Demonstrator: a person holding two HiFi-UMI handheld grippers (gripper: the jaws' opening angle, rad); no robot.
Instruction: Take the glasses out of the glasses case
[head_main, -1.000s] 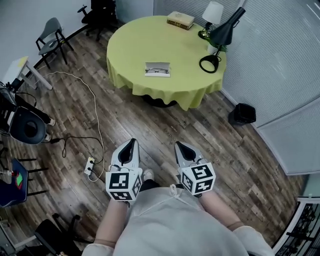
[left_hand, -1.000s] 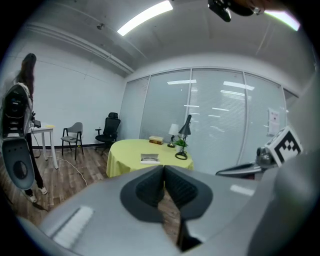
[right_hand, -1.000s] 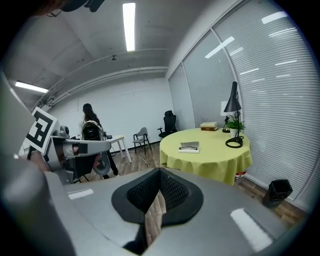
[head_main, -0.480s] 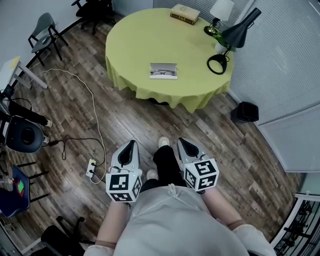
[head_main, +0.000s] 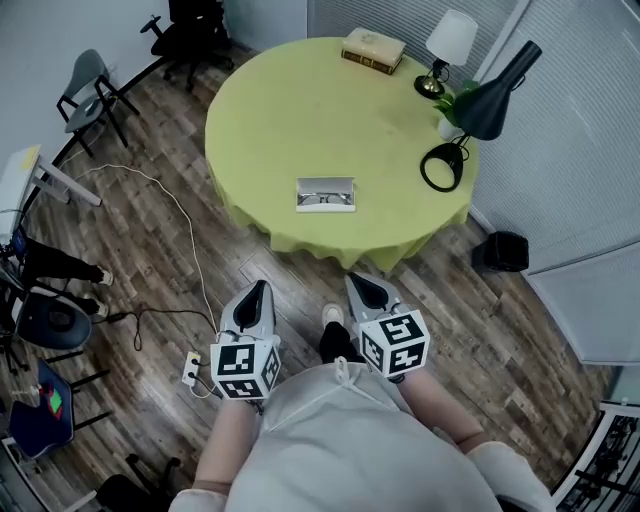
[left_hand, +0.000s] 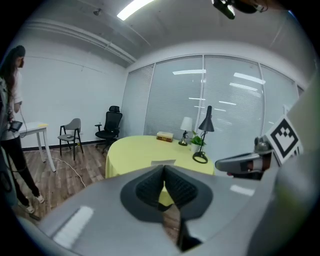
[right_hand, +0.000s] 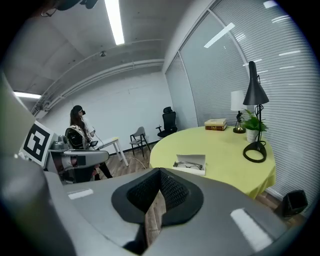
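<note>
Well, with your left claw (head_main: 260, 287) and right claw (head_main: 354, 281) both clenched empty, treat the glasses (head_main: 325, 200) at 12 o'clock in the case (head_main: 326, 184) as likely light and fragile: pinch the bridge.

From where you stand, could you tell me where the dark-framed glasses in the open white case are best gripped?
Probably at the bridge between the lenses, coming from above on the near side: the dark-framed glasses lie flat, lengthwise in the open white case, whose lid sits on the far side.
</note>
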